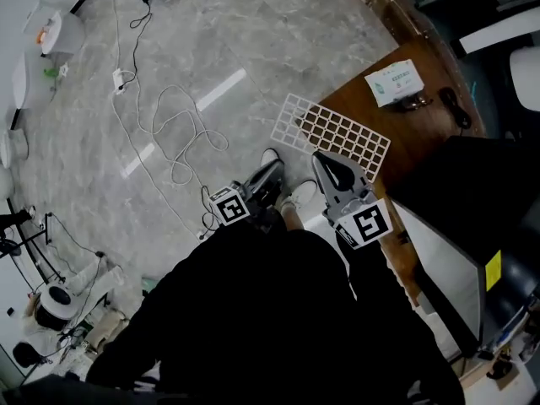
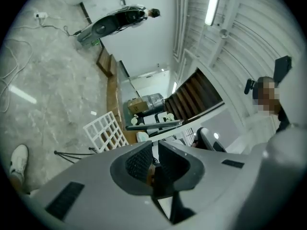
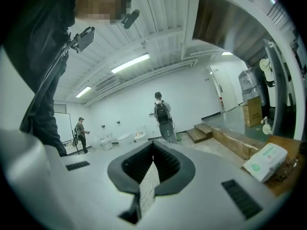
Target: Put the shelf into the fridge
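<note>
the white wire shelf lies flat on the near left corner of the wooden table. its left part juts past the table's edge over the grey floor. no hand-held gripper holds it.

the left hand-held gripper hangs over the floor, near and to the left of the shelf and clear of it. in the left gripper view its jaws stand a narrow slit apart with nothing between the pads, so it is released. there the shelf shows far and to the left of the jaws, well outside them.

the right hand-held gripper points at the shelf's near edge, its tip just beside the wire. whether the tip touches it cannot be told from the head view. in the right gripper view its jaws meet at the tips, clenched on nothing.

a pack of tissues sits farther along the table, well apart from the shelf on its far right. it also shows at the right of the right gripper view. white cables loop over the floor to the left. a white shoe shows between the two hand-held grippers.
</note>
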Motion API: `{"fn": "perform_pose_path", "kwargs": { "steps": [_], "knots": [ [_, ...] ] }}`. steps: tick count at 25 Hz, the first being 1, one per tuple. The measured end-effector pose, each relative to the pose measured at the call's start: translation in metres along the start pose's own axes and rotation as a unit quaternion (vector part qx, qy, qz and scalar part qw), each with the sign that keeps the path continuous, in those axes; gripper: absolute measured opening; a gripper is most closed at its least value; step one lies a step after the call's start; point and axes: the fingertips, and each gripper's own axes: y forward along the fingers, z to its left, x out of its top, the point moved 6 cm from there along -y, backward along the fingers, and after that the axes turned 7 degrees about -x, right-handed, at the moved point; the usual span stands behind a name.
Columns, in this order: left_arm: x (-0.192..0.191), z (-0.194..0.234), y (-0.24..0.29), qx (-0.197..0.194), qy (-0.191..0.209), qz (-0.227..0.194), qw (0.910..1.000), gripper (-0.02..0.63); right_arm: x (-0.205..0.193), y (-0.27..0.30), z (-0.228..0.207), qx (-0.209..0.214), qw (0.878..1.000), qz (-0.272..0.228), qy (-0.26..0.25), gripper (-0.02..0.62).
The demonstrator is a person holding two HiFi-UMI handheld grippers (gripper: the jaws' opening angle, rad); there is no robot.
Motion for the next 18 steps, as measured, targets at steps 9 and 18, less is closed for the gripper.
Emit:
{"fn": "perform_pose_path", "kwargs": {
  "steps": [9,18],
  "knots": [
    [-0.031,0.104,-0.004,0.055,-0.113,-0.038,0.9913,0.155,-0.037,0.010,-0.028,-0.026,0.999,0.032,0.029,0.006],
    [-0.028,0.147,0.018,0.058,-0.131,-0.083,0.9863,0.202,-0.065,0.003,-0.042,-0.052,0.996,0.053,0.059,0.006]
  ]
}}
